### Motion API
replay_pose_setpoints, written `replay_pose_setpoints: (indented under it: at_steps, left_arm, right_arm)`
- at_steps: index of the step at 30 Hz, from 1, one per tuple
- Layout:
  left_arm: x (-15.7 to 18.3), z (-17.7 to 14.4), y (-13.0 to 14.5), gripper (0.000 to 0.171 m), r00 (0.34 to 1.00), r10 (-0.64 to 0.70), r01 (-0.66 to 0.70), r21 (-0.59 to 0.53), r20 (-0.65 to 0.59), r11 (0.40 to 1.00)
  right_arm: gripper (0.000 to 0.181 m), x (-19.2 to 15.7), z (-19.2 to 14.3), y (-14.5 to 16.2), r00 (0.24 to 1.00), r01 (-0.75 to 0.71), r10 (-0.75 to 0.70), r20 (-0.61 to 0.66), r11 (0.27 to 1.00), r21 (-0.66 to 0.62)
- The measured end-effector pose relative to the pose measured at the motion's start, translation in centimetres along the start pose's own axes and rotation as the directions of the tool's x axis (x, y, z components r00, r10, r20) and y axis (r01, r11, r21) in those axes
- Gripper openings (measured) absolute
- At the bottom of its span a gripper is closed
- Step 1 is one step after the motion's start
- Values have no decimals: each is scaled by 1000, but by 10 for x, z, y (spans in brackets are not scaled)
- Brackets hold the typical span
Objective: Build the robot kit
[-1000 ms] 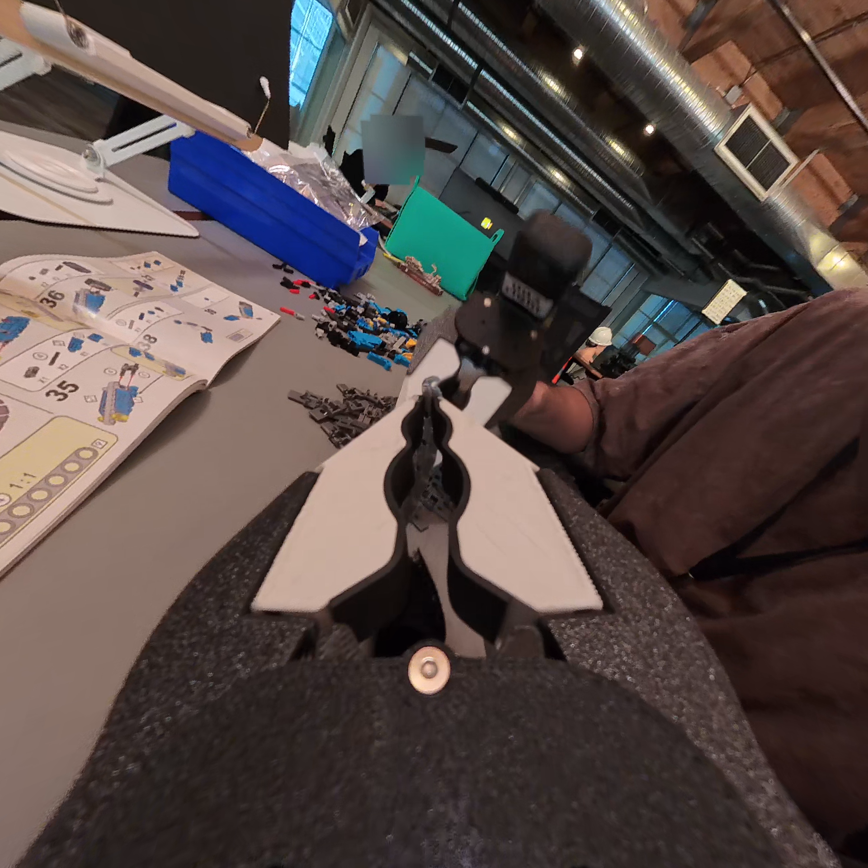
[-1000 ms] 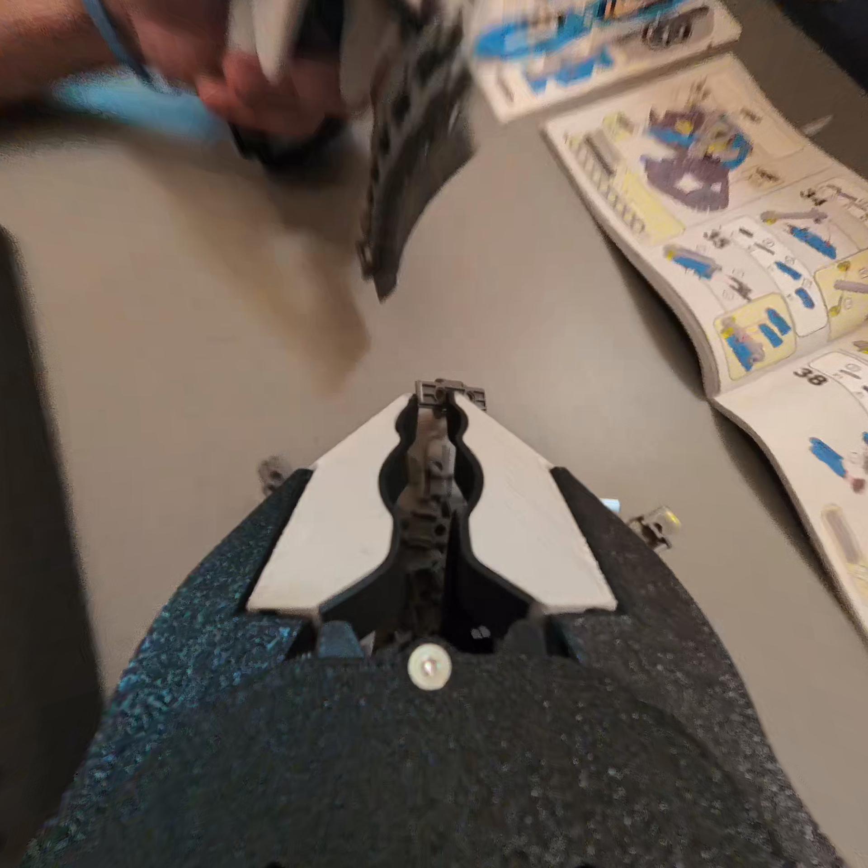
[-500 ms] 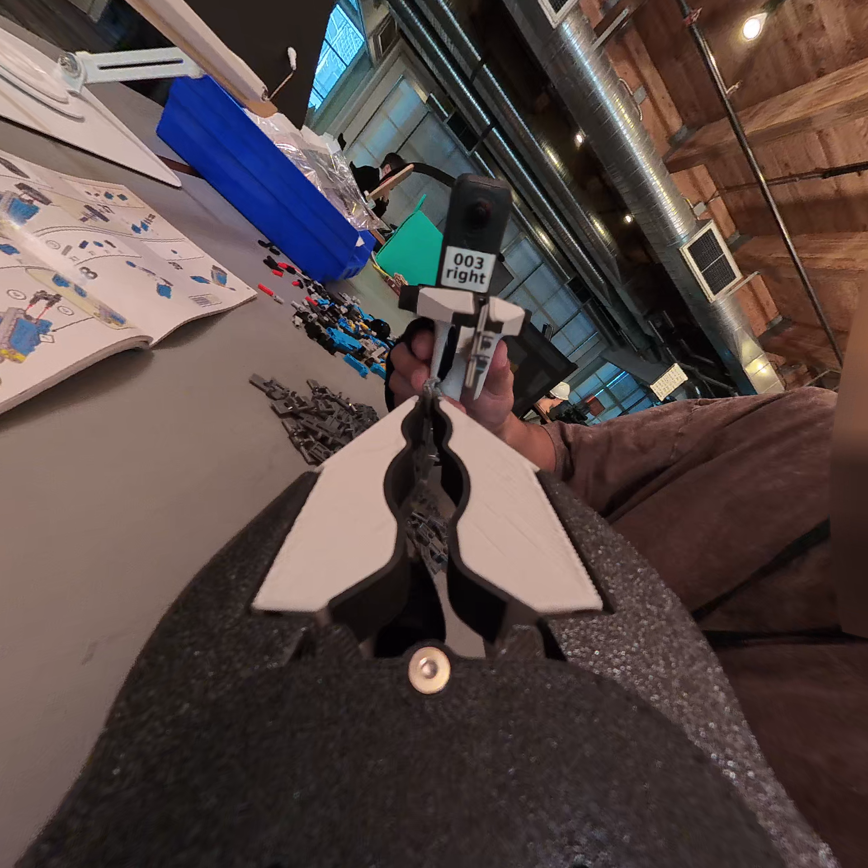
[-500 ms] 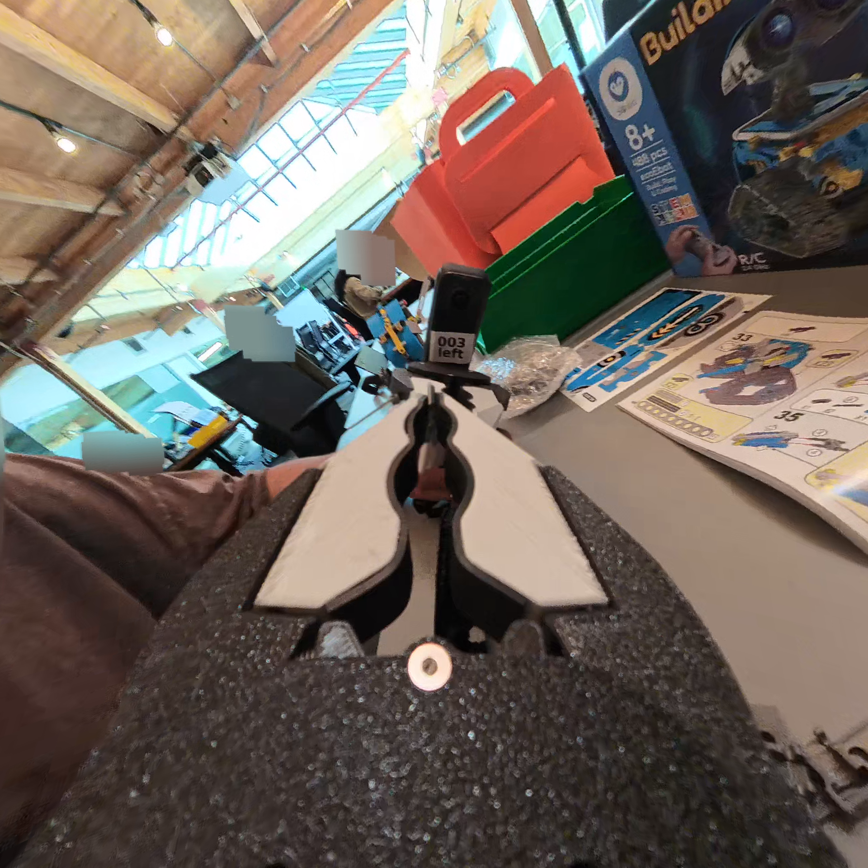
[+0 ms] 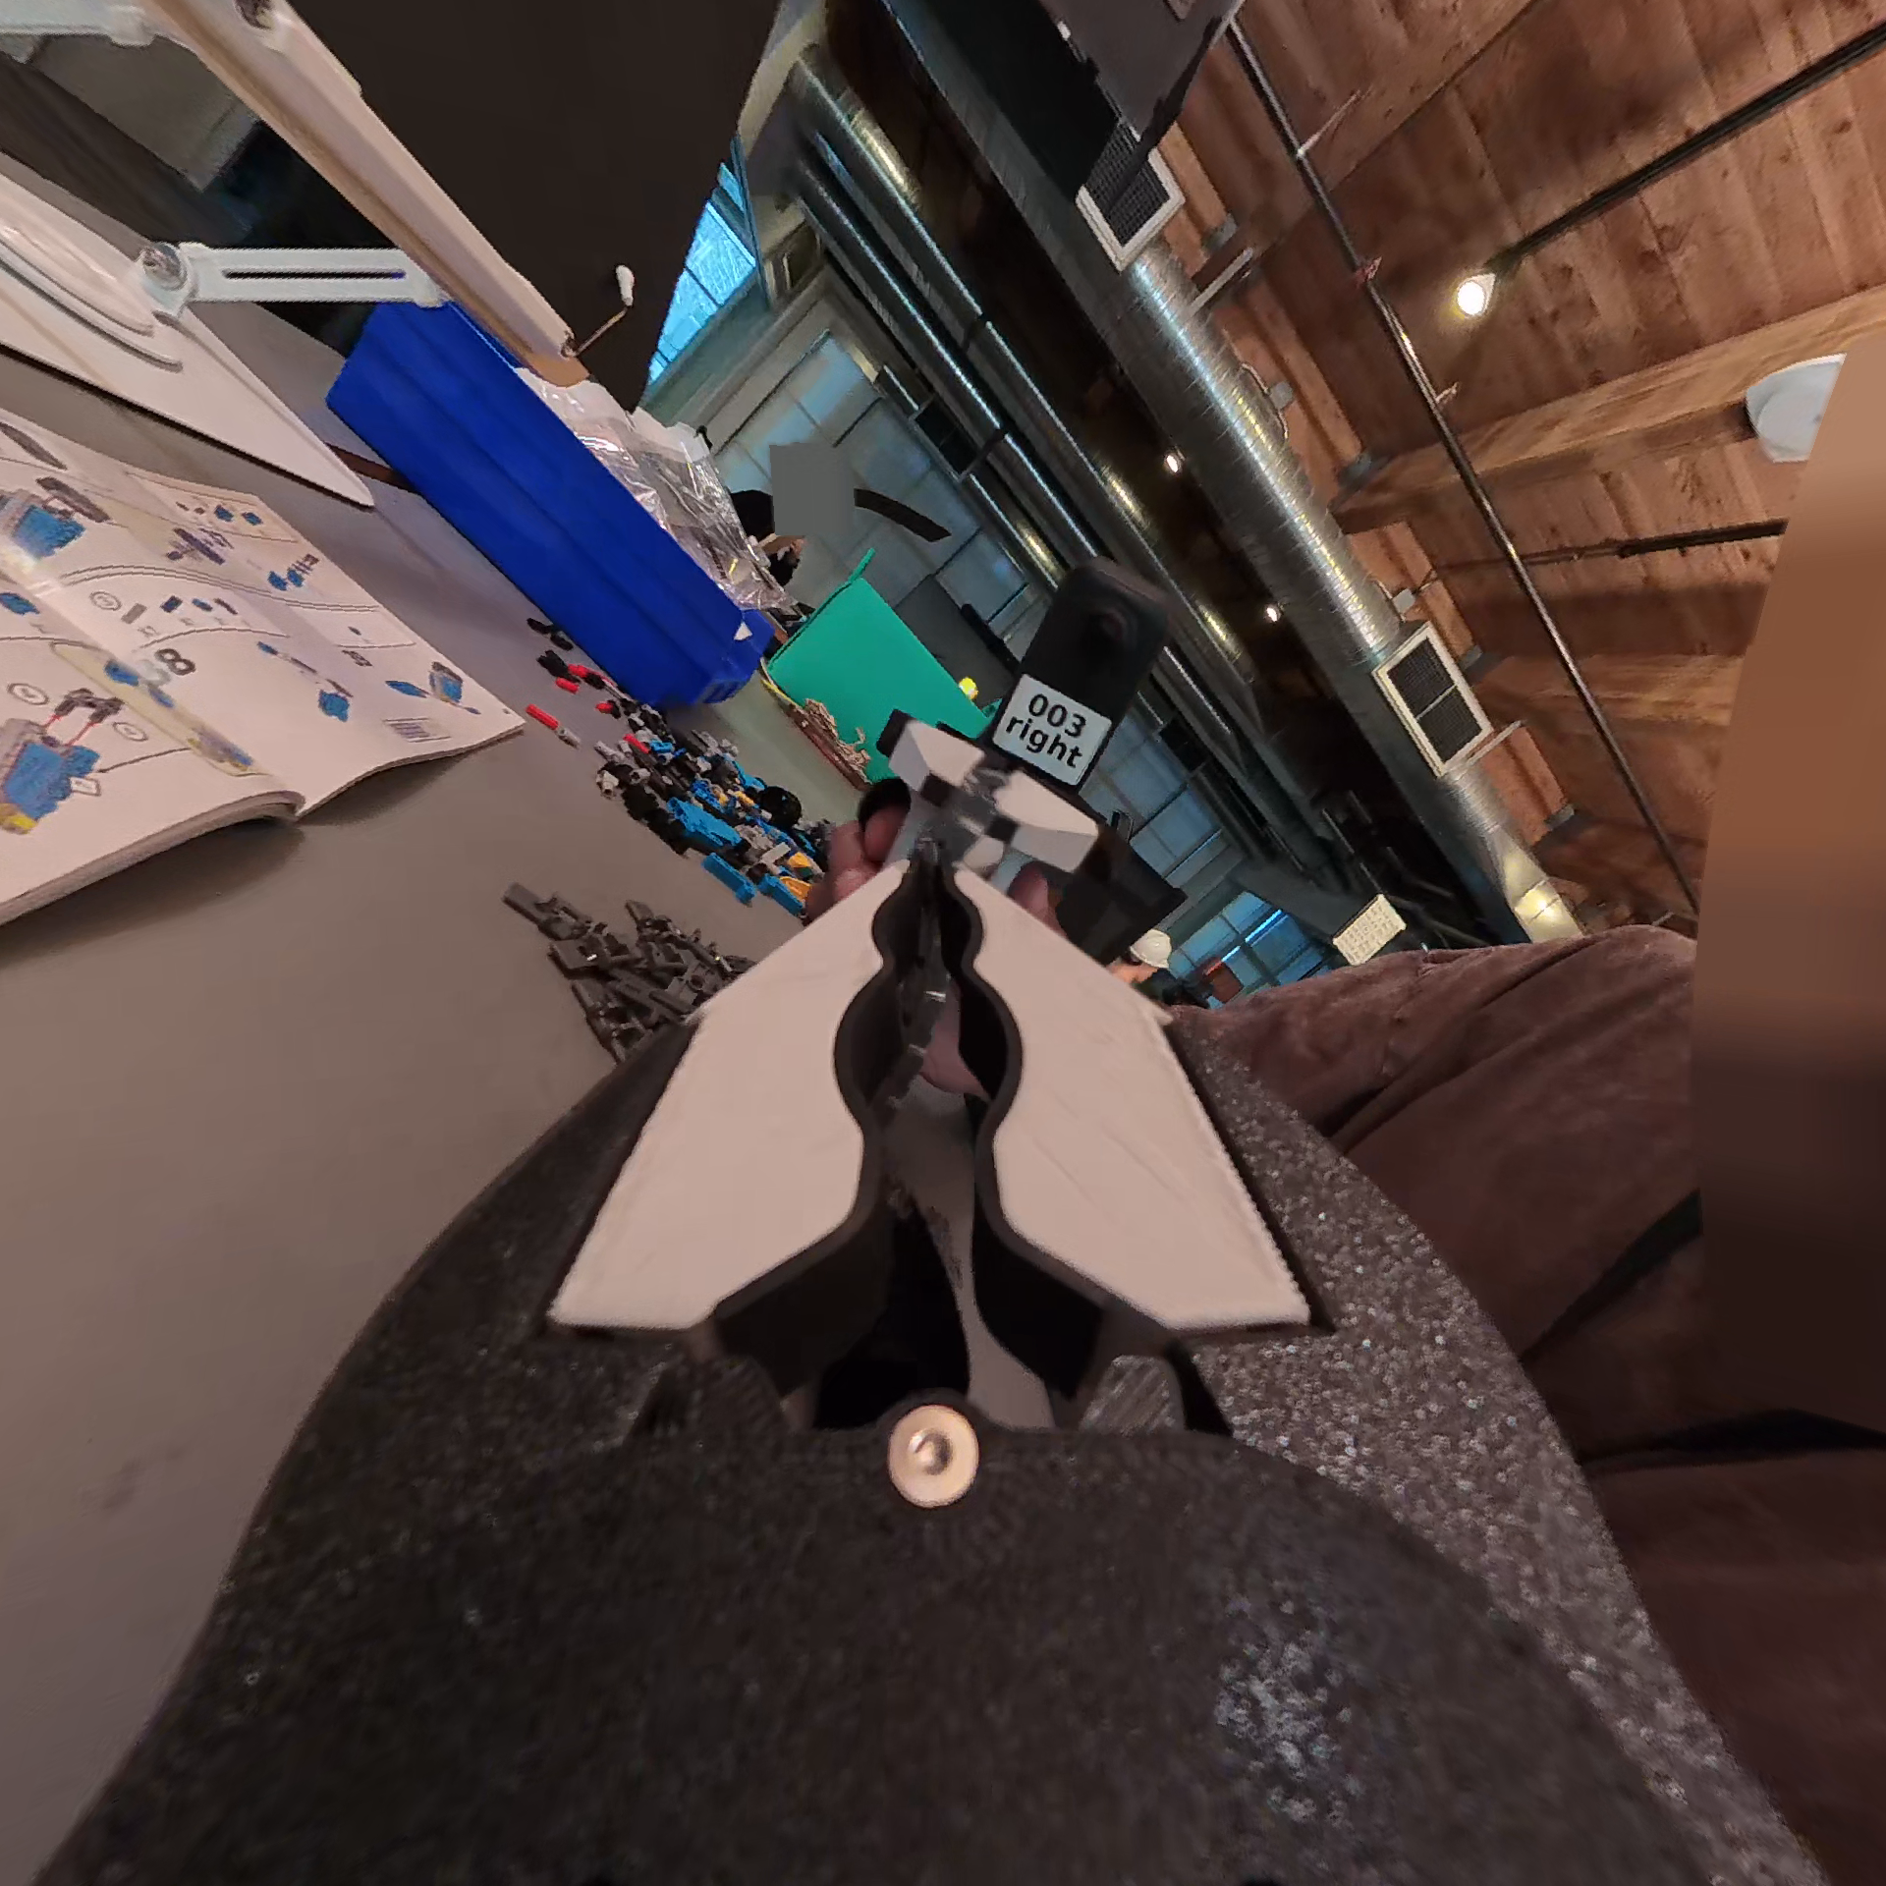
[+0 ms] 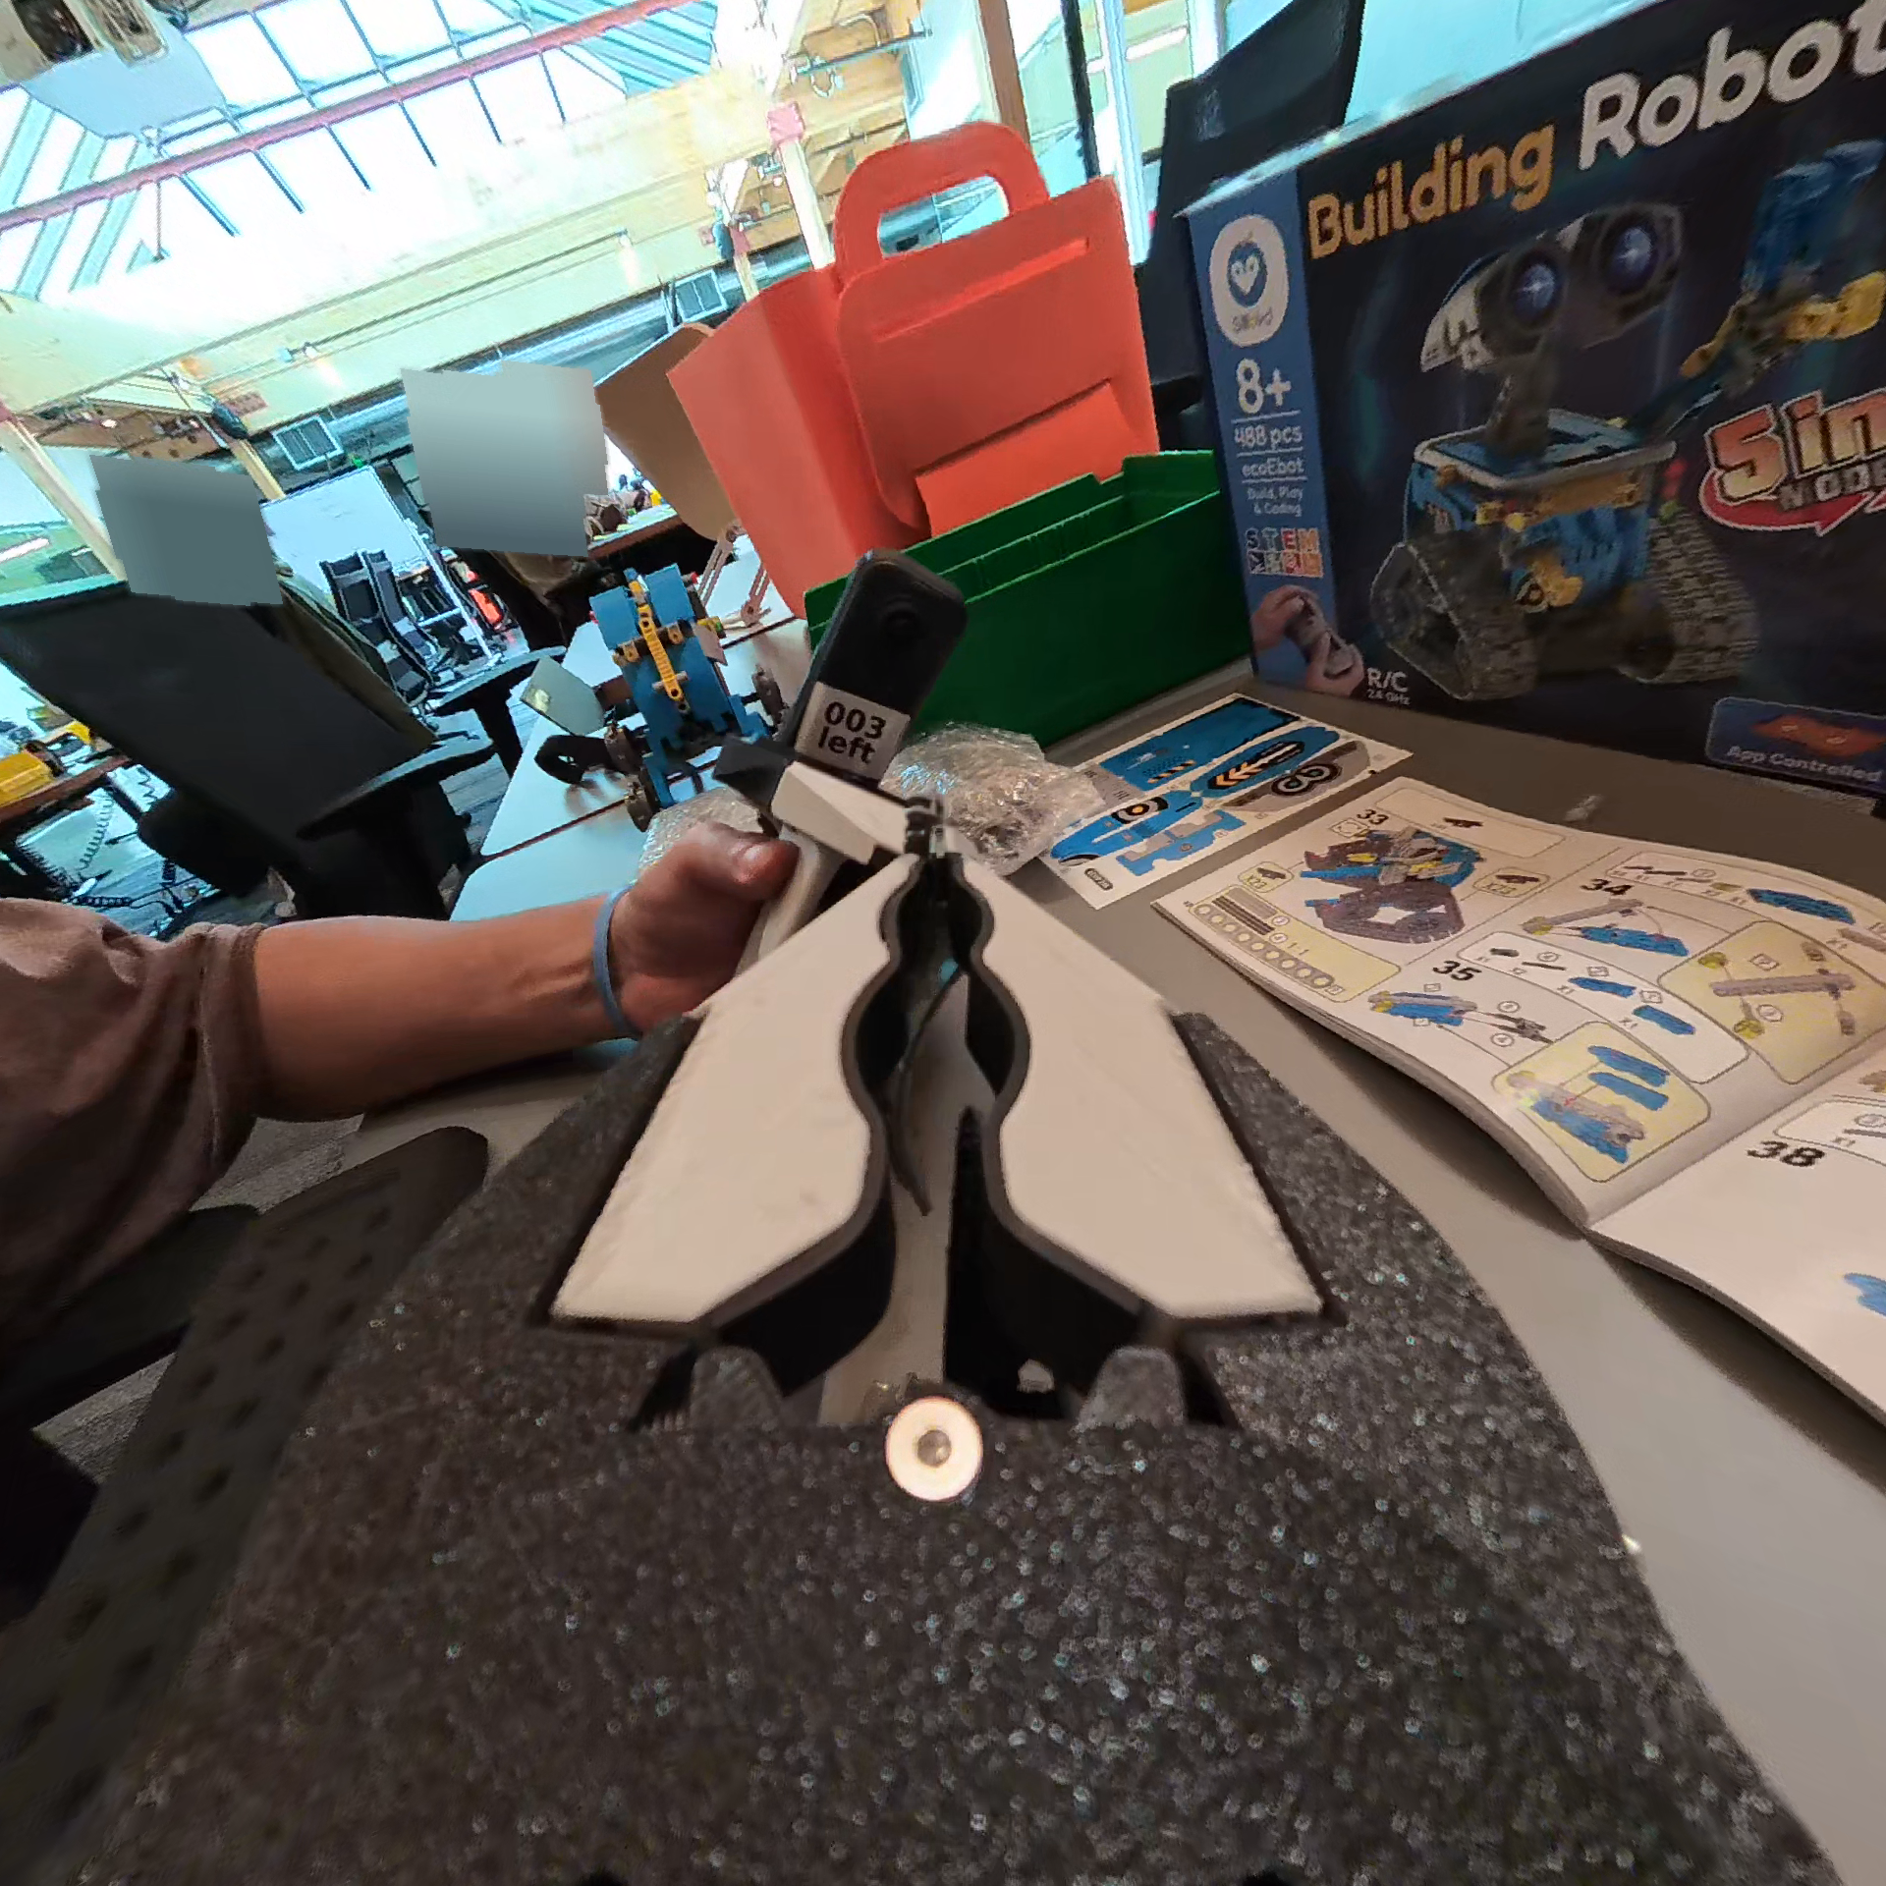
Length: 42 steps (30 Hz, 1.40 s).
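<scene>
My left gripper [image 5: 927, 886] is shut on a dark grey toothed strip [image 5: 915, 995] that runs edge-on between its white fingers, held above the grey table [image 5: 255, 1072]. My right gripper [image 6: 934, 867] is shut on a small grey building piece [image 6: 924, 816] that sticks out at its tip. The two grippers face each other tip to tip. The right gripper [image 5: 970, 816] shows just past the left one's tips, and the left gripper [image 6: 888, 816] shows in the right wrist view. Whether the two pieces touch is hidden.
An open instruction booklet [image 5: 204, 694] lies on the table. Near it are a pile of dark grey pieces [image 5: 633, 959], blue and black pieces [image 5: 714, 806] and a blue bin [image 5: 531, 531]. A green bin [image 6: 1072, 602], an orange carrier [image 6: 949, 357], a toy box [image 6: 1582, 408], a sticker sheet [image 6: 1225, 786]. My two grippers' fingertips are within a few centimetres of each other.
The right gripper swung up from facing the table to face the left gripper. The two tips have closed in on each other and now meet.
</scene>
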<state>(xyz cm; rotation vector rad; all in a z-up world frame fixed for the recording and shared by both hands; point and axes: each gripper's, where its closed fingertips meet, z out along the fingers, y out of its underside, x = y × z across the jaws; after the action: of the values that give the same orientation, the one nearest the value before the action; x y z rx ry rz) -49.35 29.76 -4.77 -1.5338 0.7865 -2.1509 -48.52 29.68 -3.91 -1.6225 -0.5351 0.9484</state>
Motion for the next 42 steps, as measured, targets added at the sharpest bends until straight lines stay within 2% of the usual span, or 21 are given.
replay_pose_setpoints:
  at_steps: [5, 10, 20, 29, 42]
  left_arm:
    - [1, 1, 1, 1, 1000, 3, -3, -6, -2, 1000]
    - [1, 0, 1, 1, 1000, -10, 10, -8, -13, 1000]
    - [2, 0, 2, 1, 1000, -20, 19, -10, -22, 1000]
    - [-5, 3, 14, 1, 999, 27, -24, -96, 39, 995]
    - [-9, 5, 23, 1, 998, 26, -16, -153, 62, 988]
  right_arm:
    - [2, 1, -1, 1, 1000, 23, -23, 8, 1000, -18]
    - [2, 1, 0, 3, 991, 133, -133, 15, 990, -47]
    - [3, -5, -7, 11, 997, 24, -14, 72, 990, -140]
    - [3, -1, -14, 22, 997, 3, 20, 78, 960, -279]
    - [6, 6, -16, 34, 996, -56, 77, 48, 936, -348]
